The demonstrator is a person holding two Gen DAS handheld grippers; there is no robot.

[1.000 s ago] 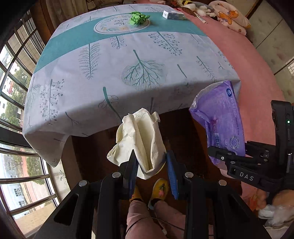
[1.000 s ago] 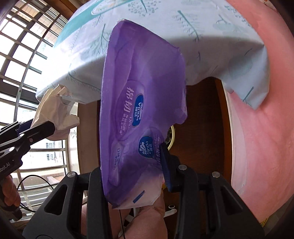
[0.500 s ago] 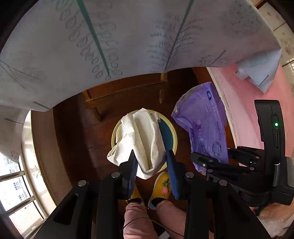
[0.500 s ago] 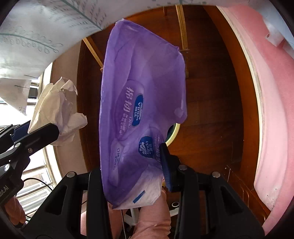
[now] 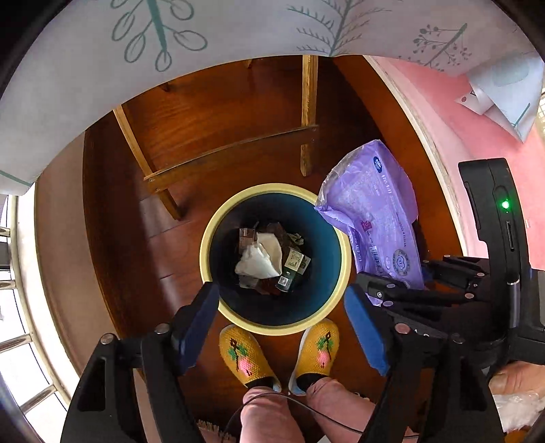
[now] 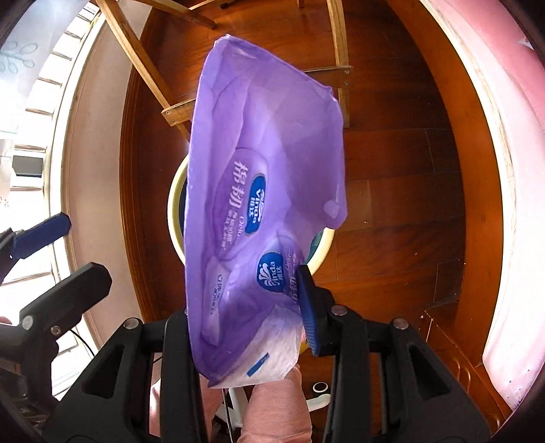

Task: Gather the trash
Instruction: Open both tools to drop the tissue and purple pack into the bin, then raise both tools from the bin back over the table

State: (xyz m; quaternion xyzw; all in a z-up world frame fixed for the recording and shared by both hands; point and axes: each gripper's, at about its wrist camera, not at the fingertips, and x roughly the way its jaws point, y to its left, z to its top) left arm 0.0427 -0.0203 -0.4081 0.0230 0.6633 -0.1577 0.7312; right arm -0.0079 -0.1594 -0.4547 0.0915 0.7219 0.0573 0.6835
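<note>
Left claw (image 5: pixel 282 323): spread wide, empty, above the bin (image 5: pixel 207 235). Round bin on the wood floor (image 5: pixel 221 112), yellow rim, dark teal wall; inside, a crumpled white tissue (image 5: pixel 260 260) atop brown scraps and small printed packets. Right claw (image 6: pixel 245 310): clamped on a purple wrapper (image 6: pixel 269 191), hanging over the bin's right rim, not inside. Yellow slippers (image 5: pixel 245 357) just beside the bin.

Dark reddish wooden floor (image 5: pixel 211 112), pretty glossy, with the light wooden legs and crossbars of a table (image 5: pixel 308 112) standing on it. A pale tablecloth (image 5: pixel 238 27) with teal leaf prints hangs over the top edge. Pink bedding (image 5: pixel 477 112) runs down the right side. Barred windows (image 6: pixel 30 112) on the left, bright daylight pouring in.
</note>
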